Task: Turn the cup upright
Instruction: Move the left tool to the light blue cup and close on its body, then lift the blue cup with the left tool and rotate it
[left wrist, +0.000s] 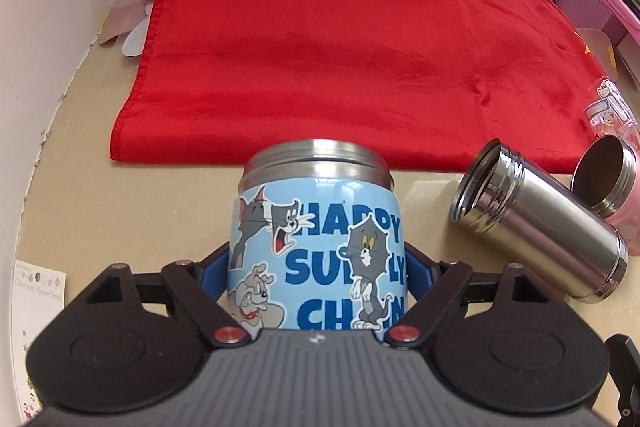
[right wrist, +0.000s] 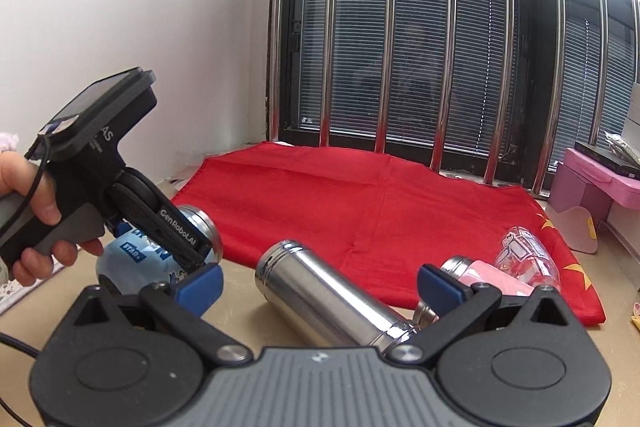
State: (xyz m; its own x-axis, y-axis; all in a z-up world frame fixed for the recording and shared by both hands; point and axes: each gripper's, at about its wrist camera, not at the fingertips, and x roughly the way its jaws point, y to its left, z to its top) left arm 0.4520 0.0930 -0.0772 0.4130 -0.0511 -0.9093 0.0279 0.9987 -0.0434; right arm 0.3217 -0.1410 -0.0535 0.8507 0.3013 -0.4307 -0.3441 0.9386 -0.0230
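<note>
A light-blue cartoon-printed steel cup (left wrist: 320,247) lies on its side on the beige table, steel mouth pointing away. My left gripper (left wrist: 318,259) is shut on its body, blue pads pressed on both sides. In the right wrist view the cup (right wrist: 160,255) shows at left, tilted, held by the left gripper (right wrist: 188,247). My right gripper (right wrist: 320,283) is open and empty, above a plain steel cup (right wrist: 328,299) that lies on its side.
The plain steel cup (left wrist: 540,223) lies right of the blue one, with a pink cup (left wrist: 608,183) and a clear printed cup (right wrist: 524,255) on their sides beyond. A red cloth (left wrist: 340,51) covers the table's back. White wall at left, window bars behind, pink box (right wrist: 596,187) at right.
</note>
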